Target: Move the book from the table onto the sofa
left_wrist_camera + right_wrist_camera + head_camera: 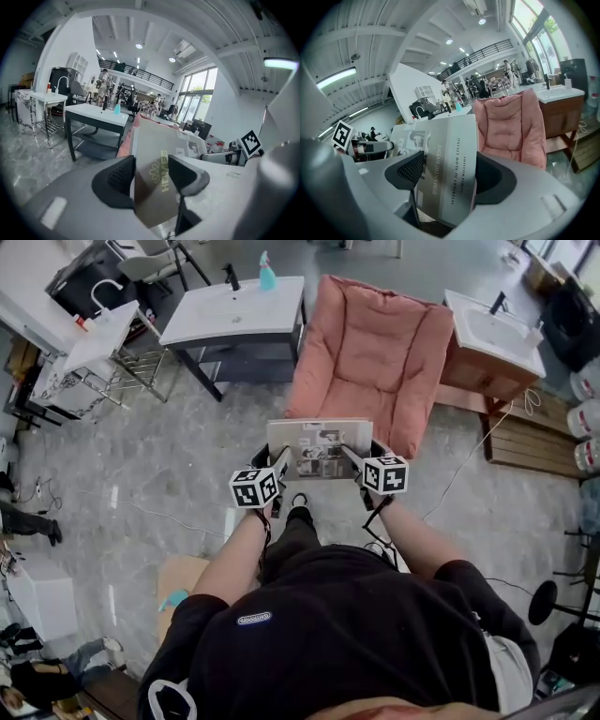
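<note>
head view: holding book (pixel 319 448) two-handed before sofa (pixel 375 352)

grips from two sides at once: left gripper (pixel 279 465) on the book's left edge, right gripper (pixel 354 461) on its right edge, cover up and close to level, out in front of the person. looks like a choice forced by shape: wide, flat and thin, so likely to droop or swing if pinched at one edge alone, but steady and square when pinched at opposite edges.

along the left gripper's own line, shows jaws part-way closed and clamped on the book, dark pads (pixel 123 176) pressed against both faces, printed lettering between them. along the right gripper's, same again: jaws neither wide nor fully together, gripping the book, with the pink sofa straight ahead beyond the cover.

hangs in the air, clear of any bench, above grey floor (pixel 187 456), near the sofa's front edge. cannot tell from above whether already over the cushion or just short of it. not touching the cushion in either gripper view.

judged well along: lifted and brought close, not yet set down. calls next for lowering flat onto the seat and opening both pairs of jaws together. better not to free one side first: risks tipping the book off the soft, sloping cushion.
</note>
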